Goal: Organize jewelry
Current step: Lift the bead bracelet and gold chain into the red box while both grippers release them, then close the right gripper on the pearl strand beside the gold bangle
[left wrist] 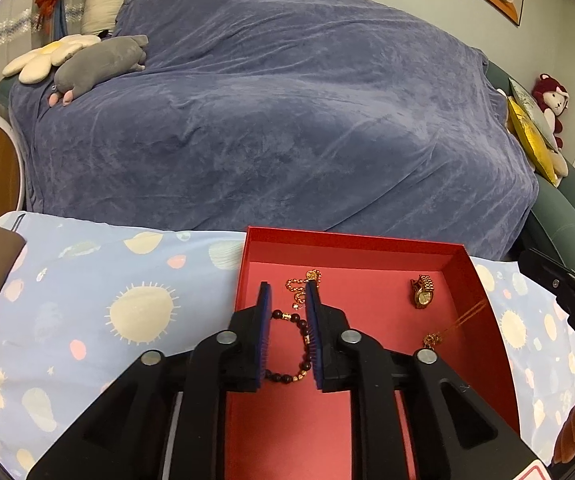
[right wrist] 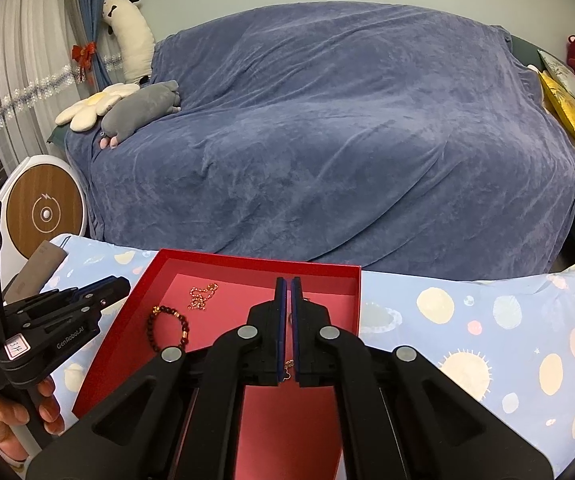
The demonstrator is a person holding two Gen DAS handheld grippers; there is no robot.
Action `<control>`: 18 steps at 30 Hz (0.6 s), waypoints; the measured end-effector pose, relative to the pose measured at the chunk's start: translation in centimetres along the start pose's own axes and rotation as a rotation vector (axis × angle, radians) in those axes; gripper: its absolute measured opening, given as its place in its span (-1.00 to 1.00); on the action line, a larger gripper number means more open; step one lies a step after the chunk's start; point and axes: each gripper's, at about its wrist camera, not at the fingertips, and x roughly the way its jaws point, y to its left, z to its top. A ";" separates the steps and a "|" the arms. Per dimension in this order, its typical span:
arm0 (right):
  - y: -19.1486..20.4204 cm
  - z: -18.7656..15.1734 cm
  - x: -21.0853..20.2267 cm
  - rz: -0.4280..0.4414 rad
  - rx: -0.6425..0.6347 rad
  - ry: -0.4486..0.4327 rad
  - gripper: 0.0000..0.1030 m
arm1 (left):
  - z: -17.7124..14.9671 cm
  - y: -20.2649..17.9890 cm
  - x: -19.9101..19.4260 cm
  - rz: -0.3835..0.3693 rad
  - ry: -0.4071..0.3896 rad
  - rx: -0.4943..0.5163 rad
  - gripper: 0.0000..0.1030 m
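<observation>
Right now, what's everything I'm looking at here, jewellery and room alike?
box: one, red, open, on the patterned cloth
bead bracelet: one, dark with gold beads, box floor, left side
chain: one, gold, bunched behind the bracelet
watch: one, gold, box floor, right side
pendant necklace: one, gold, lies near the box's right wall, chain running up toward the right gripper
cloth: one, light blue, suns and planets
sofa cover: one, blue
plush toys: several, on the sofa's ends
left hand-held gripper: black, blue pads, open over the bracelet
right hand-held gripper: black, nearly shut
hand: one, holds the left gripper
</observation>
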 end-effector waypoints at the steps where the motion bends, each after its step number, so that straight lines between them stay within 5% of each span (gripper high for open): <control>1: -0.1 -0.1 -0.3 -0.001 0.003 -0.003 -0.91 | -0.2 0.1 -0.4 0.003 -0.007 -0.001 -0.46; 8: -0.6 -2.1 -4.9 0.033 0.050 -0.021 -0.50 | -2.1 -0.3 -5.0 -0.011 -0.037 0.011 0.12; 18: 0.1 -8.9 -12.0 0.048 0.059 0.030 -0.48 | -8.4 -1.0 -11.3 -0.058 0.004 0.013 0.27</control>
